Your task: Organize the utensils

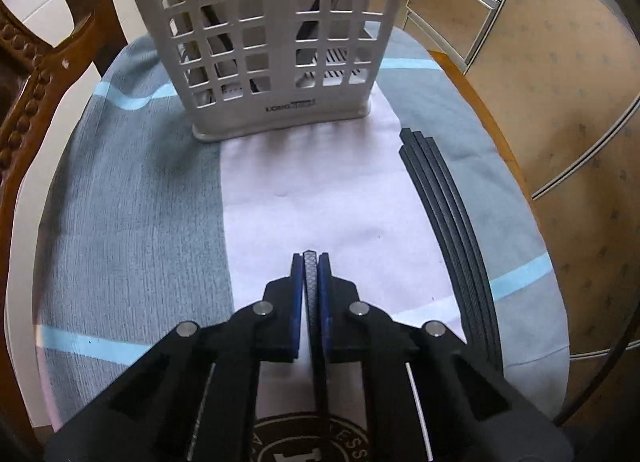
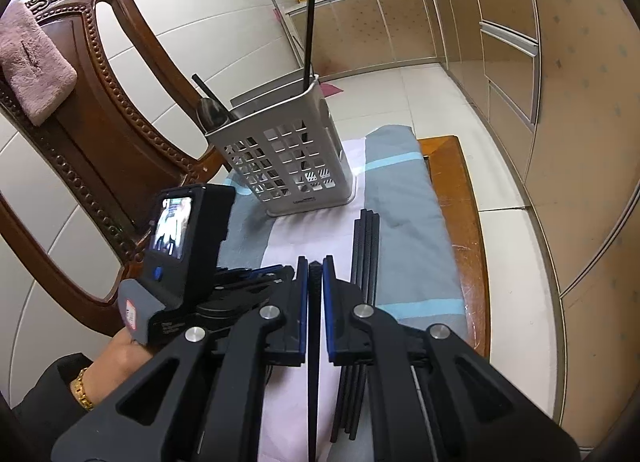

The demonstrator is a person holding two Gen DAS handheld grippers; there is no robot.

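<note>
In the left wrist view the left tongs (image 1: 311, 262) are clamped on a slim, textured black chopstick (image 1: 311, 278) above the cloth-covered worktop (image 1: 132, 202), short of the white lattice plastic holder (image 1: 276, 42); so thin a stick could pivot or slip out. In the right wrist view the right tongs (image 2: 315, 266) pinch another black chopstick (image 2: 314, 342) beside the loose bundle (image 2: 365, 246), which a careless swing could scatter.
</note>
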